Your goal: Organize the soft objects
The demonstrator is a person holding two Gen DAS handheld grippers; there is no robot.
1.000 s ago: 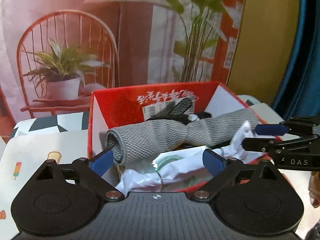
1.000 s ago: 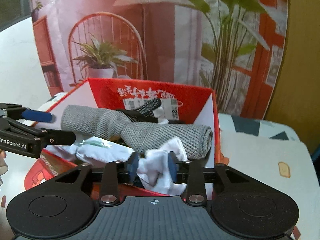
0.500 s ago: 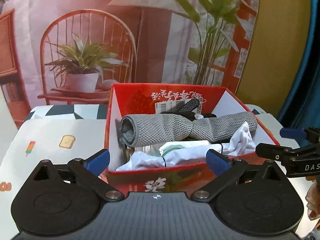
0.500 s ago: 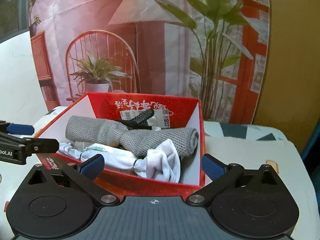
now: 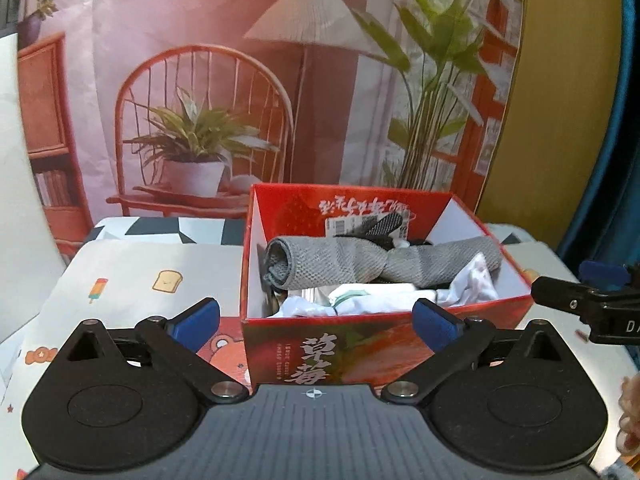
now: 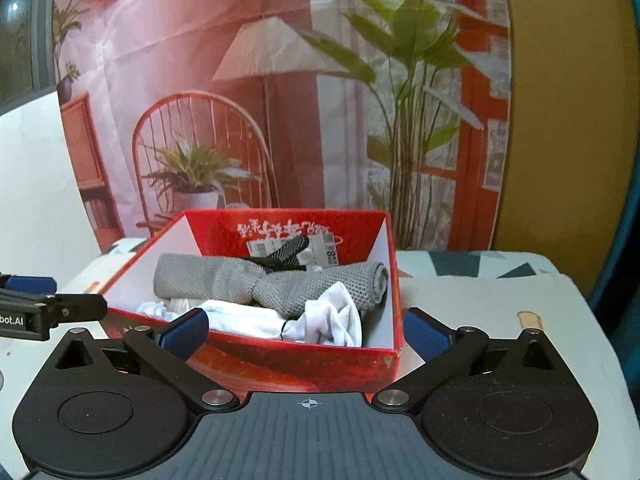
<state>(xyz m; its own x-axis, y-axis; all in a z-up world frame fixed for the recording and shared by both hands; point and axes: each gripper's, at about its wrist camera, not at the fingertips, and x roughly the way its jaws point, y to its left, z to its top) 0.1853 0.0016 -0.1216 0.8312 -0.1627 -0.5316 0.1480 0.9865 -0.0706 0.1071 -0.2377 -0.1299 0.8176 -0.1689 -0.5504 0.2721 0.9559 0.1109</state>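
Observation:
A red cardboard box (image 5: 360,344) (image 6: 304,360) stands on the table. In it lie a rolled grey knit cloth (image 5: 352,260) (image 6: 224,280), a white cloth with a green print (image 5: 372,300) (image 6: 320,320) and a black mesh item (image 5: 380,226) (image 6: 288,254) at the back. My left gripper (image 5: 316,322) is open and empty, in front of the box. My right gripper (image 6: 306,330) is open and empty, in front of the box's right corner. Each gripper shows in the other's view, the right (image 5: 592,304) and the left (image 6: 44,312).
The table (image 5: 132,280) has a cloth with toast and ice-lolly prints. A printed backdrop (image 5: 240,100) of a chair, lamp and plants hangs behind the box. A yellow wall (image 6: 560,120) and blue fabric (image 5: 600,160) are at the right.
My right gripper let go of the white cloth and opened. Both grippers pulled back and away from the box, so the box's front wall now shows.

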